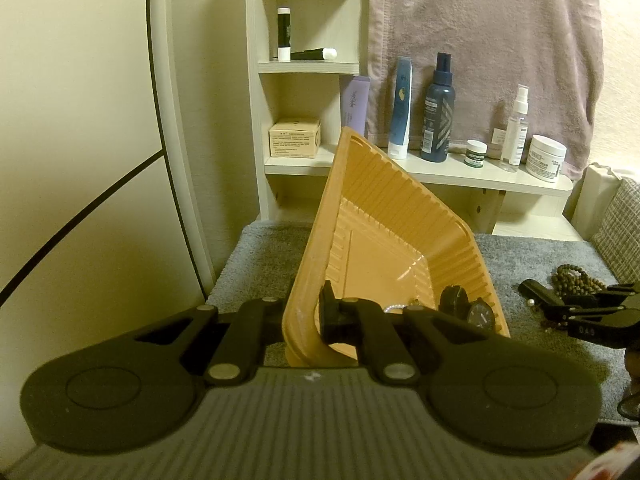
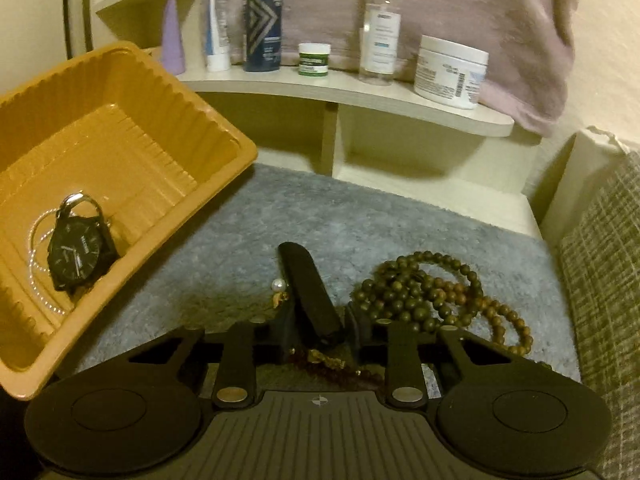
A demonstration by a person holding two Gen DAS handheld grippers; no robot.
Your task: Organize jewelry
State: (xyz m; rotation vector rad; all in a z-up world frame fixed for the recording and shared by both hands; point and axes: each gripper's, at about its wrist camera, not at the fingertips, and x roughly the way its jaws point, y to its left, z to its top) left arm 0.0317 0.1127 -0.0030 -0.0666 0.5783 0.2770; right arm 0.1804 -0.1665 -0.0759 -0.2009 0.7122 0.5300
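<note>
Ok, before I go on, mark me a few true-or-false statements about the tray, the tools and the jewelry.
1. The left tool is shut on the orange tray's rim. True.
2. The tray lies flat. False: it is tilted up on one side.
3. The black watch is in the tray. True.
4. The wooden beads are in the tray. False: they lie on the grey mat.
5. A black oblong piece sits between the right tool's fingers. True.
</note>
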